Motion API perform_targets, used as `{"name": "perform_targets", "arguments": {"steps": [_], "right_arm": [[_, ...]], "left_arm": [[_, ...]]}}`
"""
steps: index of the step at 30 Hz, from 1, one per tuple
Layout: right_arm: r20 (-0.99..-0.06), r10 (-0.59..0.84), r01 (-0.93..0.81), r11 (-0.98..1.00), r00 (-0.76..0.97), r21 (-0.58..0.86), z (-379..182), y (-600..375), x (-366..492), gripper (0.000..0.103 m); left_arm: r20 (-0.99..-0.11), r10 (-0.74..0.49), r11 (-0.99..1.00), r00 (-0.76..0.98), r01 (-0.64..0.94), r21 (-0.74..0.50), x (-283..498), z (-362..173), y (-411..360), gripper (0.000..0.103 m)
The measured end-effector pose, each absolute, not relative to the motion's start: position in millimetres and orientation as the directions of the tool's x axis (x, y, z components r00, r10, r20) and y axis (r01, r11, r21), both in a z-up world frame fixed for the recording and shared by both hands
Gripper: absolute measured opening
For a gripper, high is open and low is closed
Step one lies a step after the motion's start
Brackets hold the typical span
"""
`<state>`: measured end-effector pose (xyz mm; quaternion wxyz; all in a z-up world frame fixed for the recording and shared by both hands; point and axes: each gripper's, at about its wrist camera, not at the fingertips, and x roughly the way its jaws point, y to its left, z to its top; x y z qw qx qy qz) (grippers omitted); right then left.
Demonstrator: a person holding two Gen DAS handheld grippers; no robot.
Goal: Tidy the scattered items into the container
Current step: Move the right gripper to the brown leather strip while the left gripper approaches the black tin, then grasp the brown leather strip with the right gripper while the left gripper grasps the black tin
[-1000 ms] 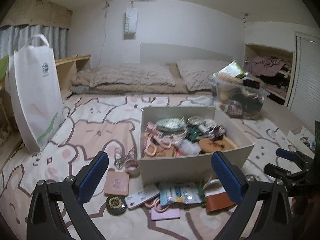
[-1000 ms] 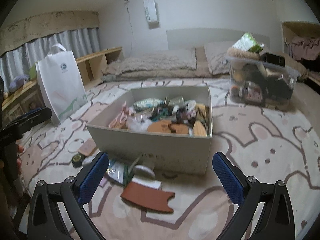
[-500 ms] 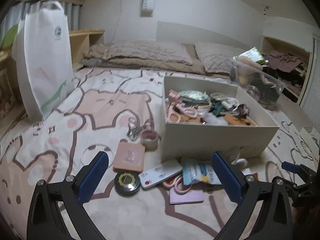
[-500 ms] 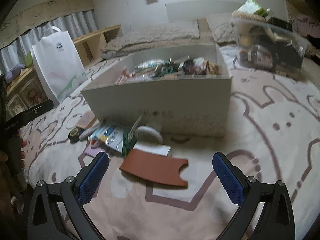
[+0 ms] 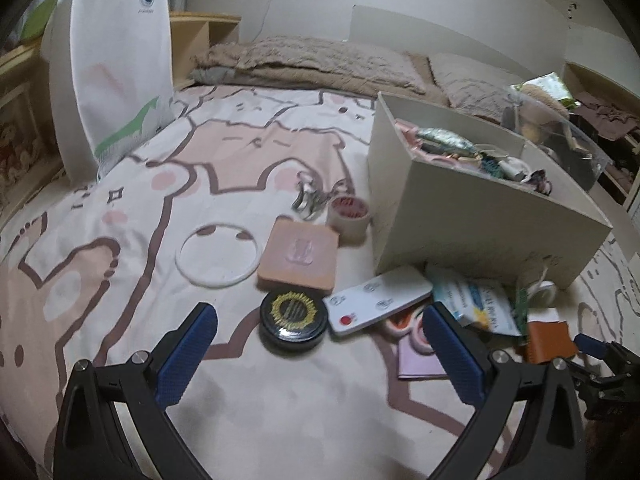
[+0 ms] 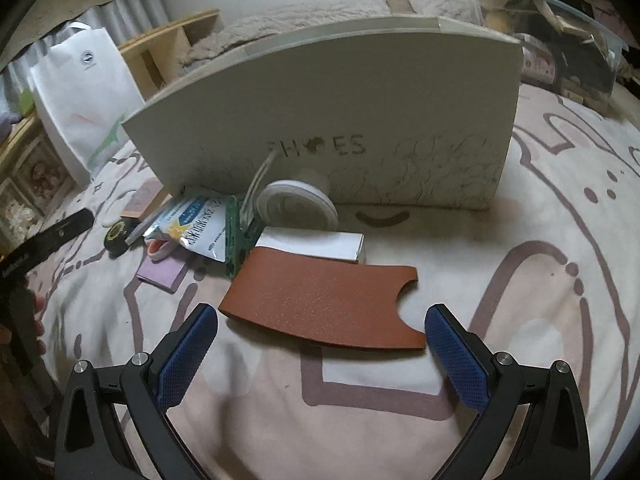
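A white shoe box point(image 5: 472, 216), the container, stands on the bed holding several small items; it also shows in the right wrist view point(image 6: 340, 120). My left gripper point(image 5: 320, 356) is open and empty, low over a round black tin point(image 5: 293, 320), with a white remote point(image 5: 378, 294) and a pink square case point(image 5: 298, 254) just beyond. My right gripper point(image 6: 322, 356) is open and empty, just in front of a brown leather sleeve point(image 6: 320, 304). Behind the sleeve lie a white box point(image 6: 312, 246), a round white item point(image 6: 296, 206) and a blue-and-white packet point(image 6: 196, 228).
A white ring point(image 5: 218, 250), a tape roll point(image 5: 348, 214) and metal clips point(image 5: 306, 200) lie left of the box. A white tote bag point(image 5: 116, 68) stands at the far left. A clear bin point(image 6: 560, 40) of items sits behind the box. Pillows lie at the headboard.
Both grippers have dropped low and moved forward toward the scattered items. The left one closed in on the black tin, the right one on the brown sleeve. Both stayed open.
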<state>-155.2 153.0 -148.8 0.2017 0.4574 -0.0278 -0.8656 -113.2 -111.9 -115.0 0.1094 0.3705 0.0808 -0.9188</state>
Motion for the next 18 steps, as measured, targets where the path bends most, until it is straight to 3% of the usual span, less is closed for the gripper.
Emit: {"name": "perform_targets", "arguments": {"steps": [12, 18], "right_arm": [[-0.801, -0.222, 0.349, -0.937, -0.556, 0.018, -149.4, 114.4, -160.9, 0.103], [-0.803, -0.184, 0.326, -0.945, -0.568, -0.014, -160.4, 116.9, -164.1, 0.103]], "left_arm": [[-0.74, -0.193, -0.946, -0.644, 0.323, -0.035, -113.0, -149.0, -124.7, 0.103], [-0.734, -0.273, -0.937, -0.622, 0.346, 0.056, -125.2, -153.0, -122.7, 0.103]]}}
